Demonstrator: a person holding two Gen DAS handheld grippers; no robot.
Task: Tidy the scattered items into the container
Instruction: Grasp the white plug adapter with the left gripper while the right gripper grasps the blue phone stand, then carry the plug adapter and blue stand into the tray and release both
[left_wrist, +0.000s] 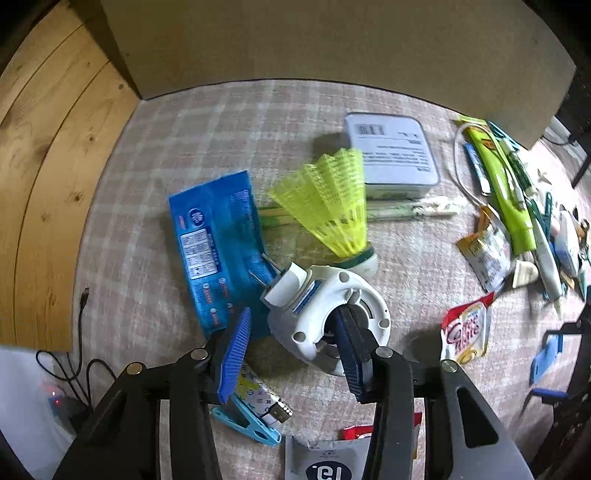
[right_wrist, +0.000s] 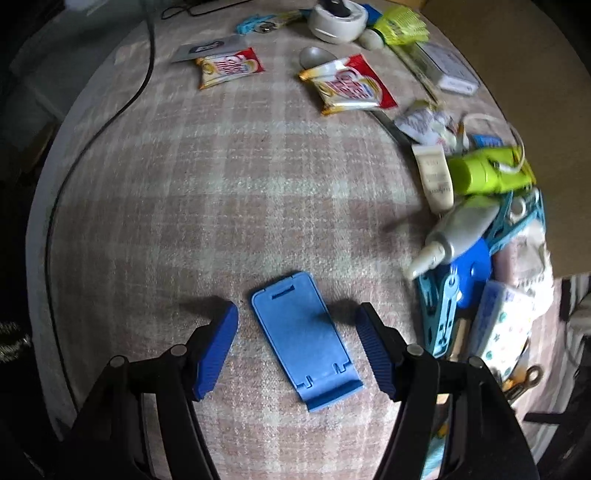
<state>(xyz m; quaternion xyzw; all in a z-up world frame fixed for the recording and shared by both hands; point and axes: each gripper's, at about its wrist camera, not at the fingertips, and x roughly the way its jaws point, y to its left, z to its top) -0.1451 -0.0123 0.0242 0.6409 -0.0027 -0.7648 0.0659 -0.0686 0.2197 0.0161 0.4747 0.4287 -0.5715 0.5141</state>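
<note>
- Straddling the white plastic reel (left_wrist: 328, 317), my left gripper (left_wrist: 291, 354) has one pad inside its hollow centre and the other outside, clear of the wall; jaws open, nothing clamped.
- Reel lies on the checked cloth (left_wrist: 166, 155), touching the blue packet (left_wrist: 218, 251) and the yellow shuttlecock (left_wrist: 328, 199).
- Judged rigid, light, smooth-walled; pinching the rim wall looks soundest, though it may slip.
- My right gripper (right_wrist: 297, 347) hangs open around the blue phone stand (right_wrist: 306, 339), pads apart from both edges.
- Stand judged stiff, thin, light; grip across its long edges.
- Cardboard box (left_wrist: 332, 48), presumably the container, stands behind.
</note>
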